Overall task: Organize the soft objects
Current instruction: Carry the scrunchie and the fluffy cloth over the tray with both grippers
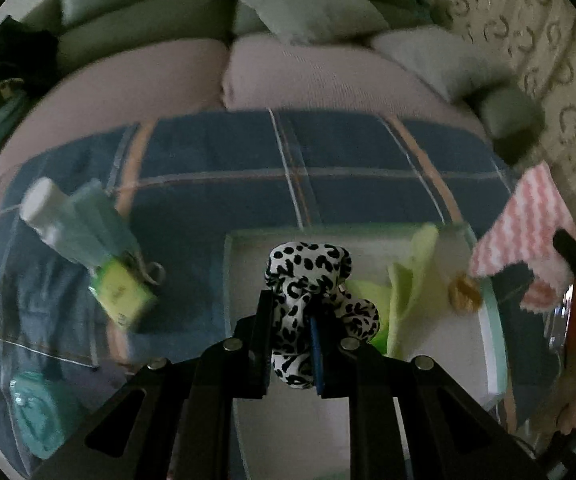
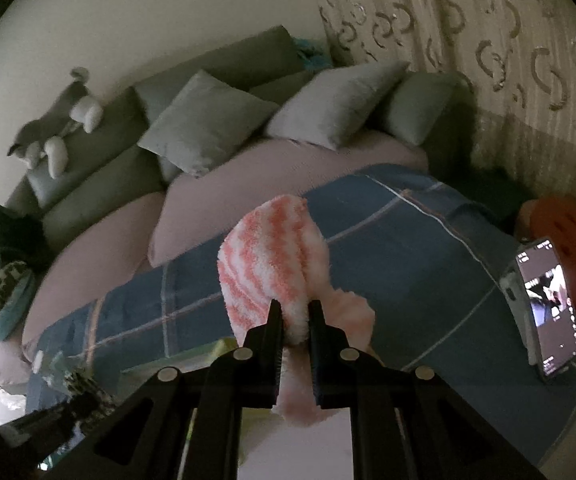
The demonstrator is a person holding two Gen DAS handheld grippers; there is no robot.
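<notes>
right gripper (image 2: 295, 312) clamping striped sock (image 2: 272, 256), plaid blanket (image 2: 407, 240)

The leopard-print cloth (image 1: 307, 276) looks soft and matt. The pink-and-white striped cloth (image 2: 266, 264) is fluffy, with a rough, loopy pile. The blue plaid blanket (image 1: 216, 160) is flat woven cloth, dull in finish, and the yellow-green cloth (image 1: 411, 280) lies smooth and thin. The white tray (image 1: 439, 356) looks like smooth hard plastic. Each hand-held gripper is matt black plastic with small shiny metal pins (image 1: 232, 345). The phone (image 2: 547, 304) screen is glossy.
</notes>
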